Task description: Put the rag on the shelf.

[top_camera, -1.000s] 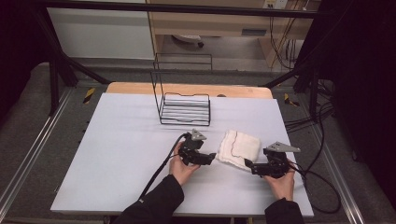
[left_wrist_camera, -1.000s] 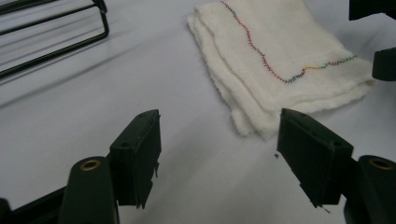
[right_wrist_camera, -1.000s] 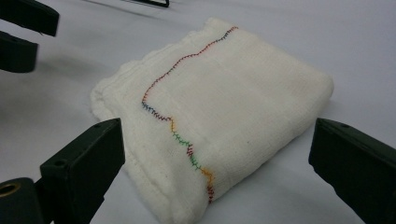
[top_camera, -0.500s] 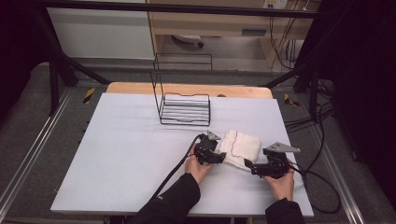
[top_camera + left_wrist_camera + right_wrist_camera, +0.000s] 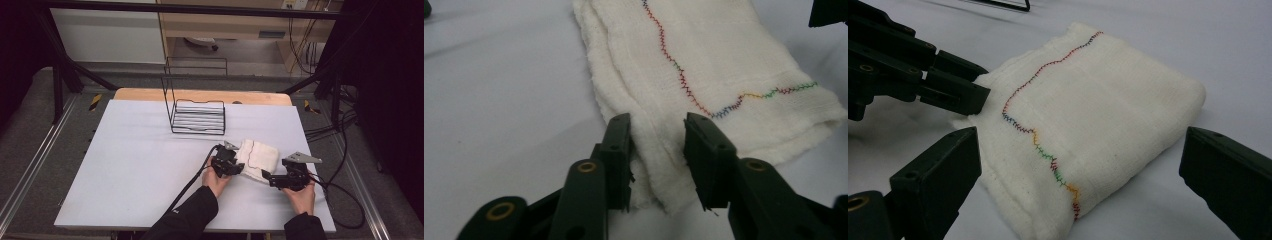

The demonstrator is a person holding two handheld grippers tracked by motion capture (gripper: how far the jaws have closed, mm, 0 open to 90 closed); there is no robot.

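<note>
Left gripper (image 5: 656, 150): jaws part-way closed and just now closing, set astride the near corner of the folded white cloth (image 5: 724, 70). The layered edge of the cloth lies between the two pads; a gap shows on each side, so no firm pinch is visible yet.

Right gripper (image 5: 1073, 200): jaws stand wide apart, one on each side of the cloth's near fold, touching nothing. The cloth lies just ahead of them, flat on the white table (image 5: 1198, 30). The left gripper's jaws come in from the far left of this view, at the cloth's left corner.

Cloth: folded into a thick pad, with a multicoloured zigzag stitch line (image 5: 684, 82) running across its top face. In the high view it lies between the two grippers, the left gripper (image 5: 235, 165) at one end and the right gripper (image 5: 267, 176) at the other.

Beyond the jaws: a black wire rack (image 5: 197, 112) stands well apart, farther up the table.

Judgement, step in hand: taking hold of the cloth corner with the left gripper.
- The pads should close on all the layers at the edge, or only on the top ones if unfolding is meant; the edge is frayed and soft, so a shallow bite may slip.
- The lower jaw tip should stay low to the table so it gets under the bottom layer.
- The right gripper would do best waiting open until the left holds.
</note>
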